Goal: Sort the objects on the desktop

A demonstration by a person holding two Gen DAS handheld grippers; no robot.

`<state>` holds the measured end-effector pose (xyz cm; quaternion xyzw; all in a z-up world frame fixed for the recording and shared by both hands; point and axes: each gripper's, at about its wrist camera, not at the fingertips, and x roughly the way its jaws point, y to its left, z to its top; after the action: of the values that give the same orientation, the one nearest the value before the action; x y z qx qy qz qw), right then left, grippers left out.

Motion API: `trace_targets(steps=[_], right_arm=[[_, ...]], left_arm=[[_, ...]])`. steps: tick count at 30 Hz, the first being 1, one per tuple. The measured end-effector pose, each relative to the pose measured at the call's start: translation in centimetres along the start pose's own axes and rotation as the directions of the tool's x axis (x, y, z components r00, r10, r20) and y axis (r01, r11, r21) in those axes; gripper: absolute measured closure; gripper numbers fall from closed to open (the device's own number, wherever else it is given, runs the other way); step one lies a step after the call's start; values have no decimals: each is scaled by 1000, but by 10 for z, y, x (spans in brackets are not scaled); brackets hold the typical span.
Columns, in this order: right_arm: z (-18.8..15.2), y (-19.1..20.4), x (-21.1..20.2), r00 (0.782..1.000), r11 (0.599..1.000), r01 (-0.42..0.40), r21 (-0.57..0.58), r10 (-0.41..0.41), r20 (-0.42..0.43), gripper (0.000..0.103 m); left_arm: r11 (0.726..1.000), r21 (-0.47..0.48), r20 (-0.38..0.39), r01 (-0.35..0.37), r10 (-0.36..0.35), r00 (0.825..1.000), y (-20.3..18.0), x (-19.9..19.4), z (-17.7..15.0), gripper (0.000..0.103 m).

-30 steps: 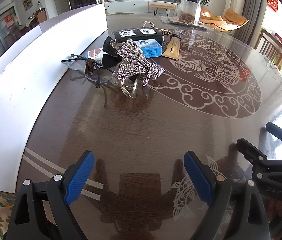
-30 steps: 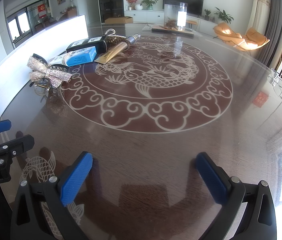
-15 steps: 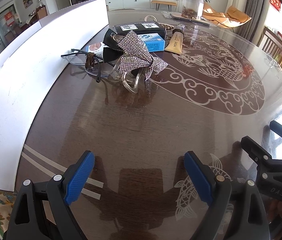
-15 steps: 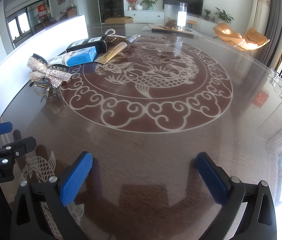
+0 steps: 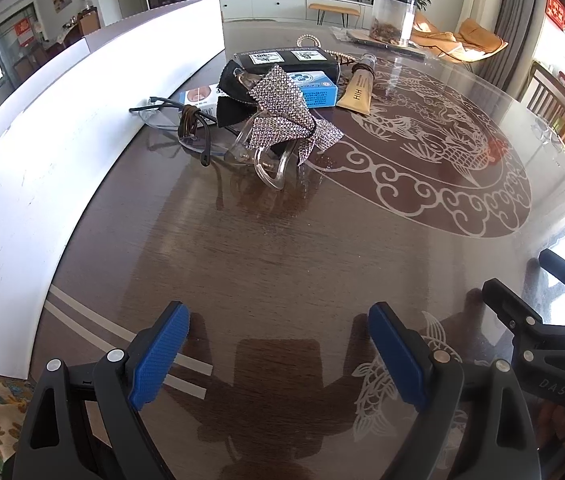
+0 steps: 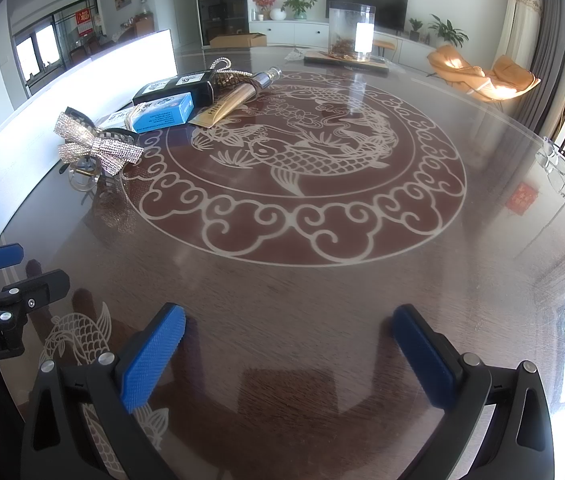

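With both tongs, left tongs [image 5: 278, 354] and right tongs [image 6: 288, 356], released and empty over the bare table [image 5: 282, 248], we should reach leftward for the rhinestone bow [image 5: 288, 120] atop the far pile, lifting gently.

Small white box [image 5: 198, 98] half hidden behind black pouch [image 5: 234, 110]; label unreadable. Bead string [image 5: 310, 40] mostly behind black case [image 5: 286, 60].

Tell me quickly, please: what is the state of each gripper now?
Left gripper: open, holding nothing.
Right gripper: open, holding nothing.
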<state>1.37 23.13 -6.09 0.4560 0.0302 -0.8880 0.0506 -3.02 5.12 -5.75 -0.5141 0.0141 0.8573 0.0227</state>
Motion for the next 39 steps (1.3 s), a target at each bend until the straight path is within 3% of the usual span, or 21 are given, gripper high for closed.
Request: trace_targets(steps=[39], right_arm=[[0, 0, 0, 1000, 1000, 0, 0, 0, 0, 0]], left_arm=[[1000, -27, 25, -1, 2, 1000, 5, -4, 0, 11]])
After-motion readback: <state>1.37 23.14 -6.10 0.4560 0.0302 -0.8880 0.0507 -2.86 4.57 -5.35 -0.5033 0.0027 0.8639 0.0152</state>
